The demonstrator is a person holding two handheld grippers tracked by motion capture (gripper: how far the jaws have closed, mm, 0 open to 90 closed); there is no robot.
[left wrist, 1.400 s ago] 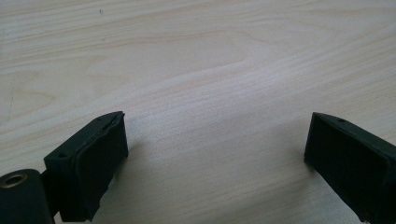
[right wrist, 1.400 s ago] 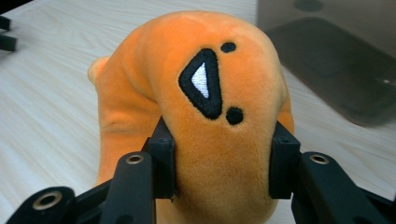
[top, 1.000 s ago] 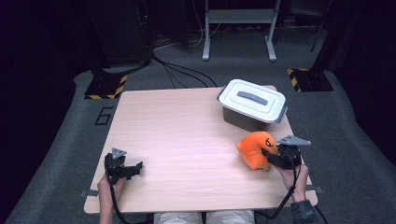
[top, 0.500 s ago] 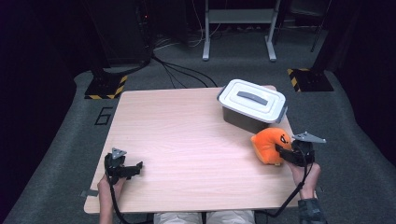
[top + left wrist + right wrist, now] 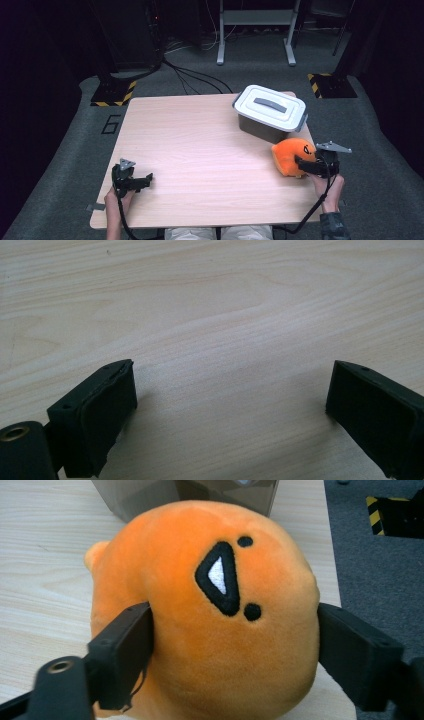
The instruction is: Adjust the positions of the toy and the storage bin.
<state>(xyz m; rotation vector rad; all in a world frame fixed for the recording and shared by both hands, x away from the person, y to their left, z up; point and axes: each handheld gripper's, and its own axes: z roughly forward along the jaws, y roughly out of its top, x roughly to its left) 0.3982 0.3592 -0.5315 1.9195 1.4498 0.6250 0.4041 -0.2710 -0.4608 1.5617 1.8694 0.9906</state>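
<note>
An orange plush toy [image 5: 289,153] with a stitched black face lies at the right edge of the wooden table [image 5: 200,135]. My right gripper [image 5: 300,165] is shut on it from the near side. In the right gripper view both black jaws press into the sides of the plush toy [image 5: 215,630], held in my right gripper [image 5: 234,627]. My left gripper [image 5: 144,181] rests low at the front left of the table. Its jaws stand wide open over bare wood in the left gripper view [image 5: 230,395].
A grey plastic box with a white clip-on lid [image 5: 270,109] stands at the back right of the table, just behind the plush; its wall [image 5: 150,495] shows close ahead. Dark floor, cables and stand legs lie beyond the table.
My right gripper has carried the plush toy to the right, closer to the table's right edge and the box. The left gripper has stayed put.
</note>
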